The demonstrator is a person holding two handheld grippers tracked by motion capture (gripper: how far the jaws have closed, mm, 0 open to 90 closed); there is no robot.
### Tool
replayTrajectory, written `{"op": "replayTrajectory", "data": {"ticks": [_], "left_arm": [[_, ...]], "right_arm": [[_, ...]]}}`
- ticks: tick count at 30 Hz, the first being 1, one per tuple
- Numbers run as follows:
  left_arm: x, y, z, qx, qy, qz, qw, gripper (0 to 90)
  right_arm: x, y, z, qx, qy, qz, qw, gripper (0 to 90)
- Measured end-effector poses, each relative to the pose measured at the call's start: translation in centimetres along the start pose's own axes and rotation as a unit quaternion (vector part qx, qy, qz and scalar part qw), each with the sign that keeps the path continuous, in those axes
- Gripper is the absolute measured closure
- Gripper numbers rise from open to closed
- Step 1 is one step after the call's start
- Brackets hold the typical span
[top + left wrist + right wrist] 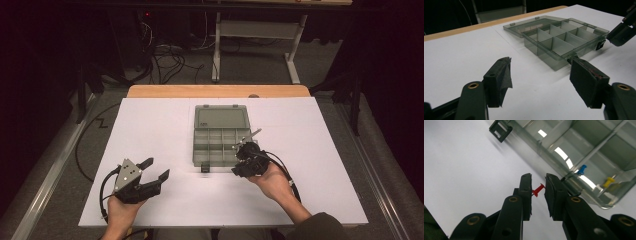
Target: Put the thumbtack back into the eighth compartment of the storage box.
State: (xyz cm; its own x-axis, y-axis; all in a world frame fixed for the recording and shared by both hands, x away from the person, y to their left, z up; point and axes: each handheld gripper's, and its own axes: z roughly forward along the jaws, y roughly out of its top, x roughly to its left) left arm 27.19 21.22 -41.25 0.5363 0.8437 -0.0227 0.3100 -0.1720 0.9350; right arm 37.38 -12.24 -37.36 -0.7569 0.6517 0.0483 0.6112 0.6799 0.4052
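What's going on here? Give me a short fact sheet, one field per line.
Work in hand: putting pushpins into a clear compartment box
Right claw: shut on a red pushpin, beside the box's near corner
Already in the box: a blue pushpin and a yellow pushpin
Box lid: open, lying flat behind the box
Left claw: open, holding nothing, over the white table

left tongs (156, 170): black, grey three-cornered plate, brass rivets | right tongs (538, 191): black, cable | sleeve (320, 226): dark olive
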Motion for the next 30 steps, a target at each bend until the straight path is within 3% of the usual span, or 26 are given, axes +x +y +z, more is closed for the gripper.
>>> {"op": "replayTrajectory", "data": {"ticks": [11,30], "left_arm": [[0.0,0.0,0.0,-0.001,0.000,-0.001,1.0000,33.7],[0.1,0.0,-0.1,-0.006,0.002,-0.008,1.0000,33.7]], "right_arm": [[-2.2,0.2,-1.1,-0.015,-0.017,0.036,0.9991,77.7],[-5.0,1.1,-0.5,-0.014,-0.053,0.080,0.9953,77.6]]}}
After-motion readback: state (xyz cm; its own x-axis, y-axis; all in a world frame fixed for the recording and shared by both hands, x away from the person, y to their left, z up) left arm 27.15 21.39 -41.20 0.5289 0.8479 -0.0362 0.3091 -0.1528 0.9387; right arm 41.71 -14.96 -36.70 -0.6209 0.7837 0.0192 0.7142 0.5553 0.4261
